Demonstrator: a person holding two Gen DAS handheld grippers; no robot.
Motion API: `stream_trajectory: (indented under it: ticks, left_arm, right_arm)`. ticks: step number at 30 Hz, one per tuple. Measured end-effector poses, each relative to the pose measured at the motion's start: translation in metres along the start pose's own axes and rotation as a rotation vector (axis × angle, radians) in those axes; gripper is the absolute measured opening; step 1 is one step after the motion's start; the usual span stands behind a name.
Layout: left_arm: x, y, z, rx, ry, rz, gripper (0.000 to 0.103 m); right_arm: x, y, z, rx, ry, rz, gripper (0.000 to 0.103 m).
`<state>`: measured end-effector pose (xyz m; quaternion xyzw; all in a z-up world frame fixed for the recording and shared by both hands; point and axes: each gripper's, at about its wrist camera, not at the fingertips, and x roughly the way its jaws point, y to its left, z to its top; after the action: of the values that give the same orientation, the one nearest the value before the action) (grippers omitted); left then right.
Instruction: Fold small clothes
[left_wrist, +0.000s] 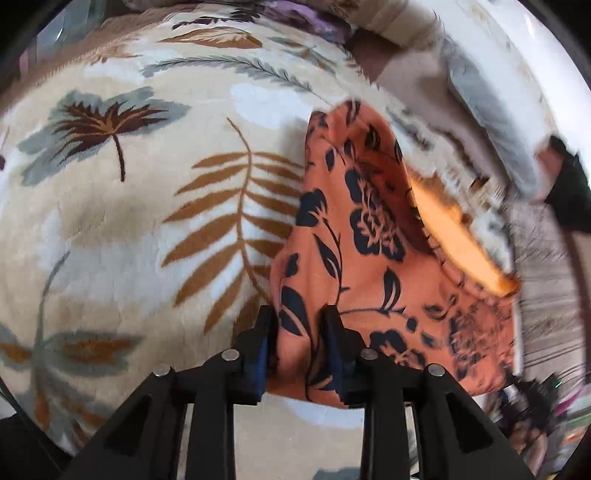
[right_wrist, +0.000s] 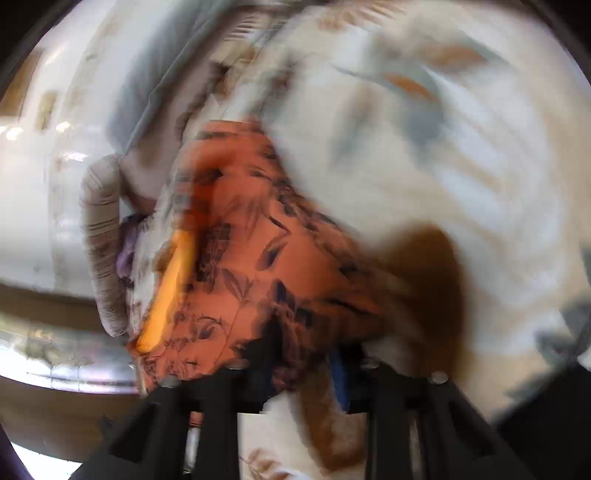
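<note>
- Two hand-held grippers are working one garment: a small orange cloth (left_wrist: 354, 236) with a dark floral print, lifted over a cream blanket (left_wrist: 129, 221) patterned with leaves.
- Left hand-held gripper (left_wrist: 299, 332) is clamping a bunched fold of the cloth; both dark pads are pressing on the fabric, so this one is gripping.
- From the left grip, the cloth is running up and away to the right in that view, its long axis slanting from the jaws toward the far upper edge. A paler orange inner face (left_wrist: 454, 236) is showing along the right side.
- Right hand-held gripper (right_wrist: 295, 354) is sitting in heavy motion blur. The cloth (right_wrist: 251, 258) is draping over and between its fingers, and a blue pad (right_wrist: 341, 380) is peeking out beside it; whether the pads are pressing the fabric cannot be told.
- From the right side, the cloth is spreading up and to the left of the jaws.
- Judgement: each hand seems to be at one end of the garment, neither clearly nearer, so the coming fold is turning on keeping the span between them taut and level before laying it down on the blanket.
- Risk, as judged: a loose right-side hold would be letting that corner slip.
</note>
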<state>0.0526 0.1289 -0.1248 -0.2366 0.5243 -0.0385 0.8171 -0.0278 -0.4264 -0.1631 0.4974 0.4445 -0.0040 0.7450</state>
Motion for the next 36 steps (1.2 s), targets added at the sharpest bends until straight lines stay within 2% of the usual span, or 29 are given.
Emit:
stream_trajectory:
  ticks: [2,3,4,7,10,13,15,18,22,27,28,30,31,32,33,34,36]
  left_arm:
    - [-0.012,-0.006,0.012,0.01,-0.028,0.036,0.042]
    - [-0.018,-0.01,0.016,0.032,-0.054,0.043,0.054]
    - [-0.024,-0.012,0.021,0.055,-0.079,0.045,0.061]
    - [-0.037,-0.011,0.032,0.071,-0.122,0.05,0.062]
    - [-0.028,-0.013,0.043,0.11,-0.108,0.058,0.062]
    - [-0.012,-0.029,0.056,0.253,-0.089,0.135,0.062]
    - [-0.005,-0.042,0.063,0.323,-0.085,0.164,0.062]
    - [0.009,-0.052,0.077,0.388,-0.053,0.185,0.062]
    - [0.033,-0.065,0.091,0.462,-0.014,0.236,0.062]
    - [0.057,-0.075,0.116,0.517,0.008,0.276,0.062]
    - [0.062,-0.074,0.13,0.488,-0.003,0.278,0.062]
    - [0.069,-0.063,0.154,0.359,-0.021,0.268,0.062]
    - [0.07,-0.054,0.166,0.271,-0.038,0.267,0.062]
    - [0.07,-0.04,0.176,0.162,-0.055,0.278,0.062]
    - [0.07,-0.031,0.18,0.095,-0.058,0.28,0.062]
    - [0.067,-0.02,0.181,0.038,-0.054,0.263,0.062]
    - [0.059,-0.015,0.175,0.052,-0.061,0.239,0.062]
  right_arm:
    - [-0.019,0.017,0.001,-0.072,-0.06,-0.038,0.073]
    - [-0.026,0.023,0.002,-0.101,-0.085,-0.05,0.073]
    - [-0.033,0.032,0.003,-0.141,-0.11,-0.061,0.073]
    - [-0.05,0.045,0.006,-0.199,-0.167,-0.102,0.073]
    - [-0.052,0.064,0.009,-0.292,-0.175,-0.115,0.073]
    - [-0.045,0.09,0.017,-0.44,-0.152,-0.167,0.073]
    - [-0.028,0.109,0.024,-0.56,-0.105,-0.204,0.073]
    - [0.01,0.126,0.04,-0.708,0.009,-0.34,0.073]
    - [0.051,0.142,0.051,-0.897,0.07,-0.501,0.073]
    - [0.109,0.166,0.053,-1.179,0.164,-0.619,0.073]
    - [0.116,0.169,0.061,-1.184,0.142,-0.618,0.072]
    - [0.118,0.174,0.097,-1.028,0.071,-0.55,0.072]
    - [0.113,0.165,0.131,-0.804,0.013,-0.482,0.072]
    - [0.107,0.152,0.153,-0.635,-0.027,-0.448,0.072]
    - [0.102,0.143,0.162,-0.552,-0.048,-0.438,0.072]
    - [0.096,0.135,0.166,-0.503,-0.067,-0.424,0.072]
    - [0.085,0.135,0.154,-0.568,-0.079,-0.408,0.072]
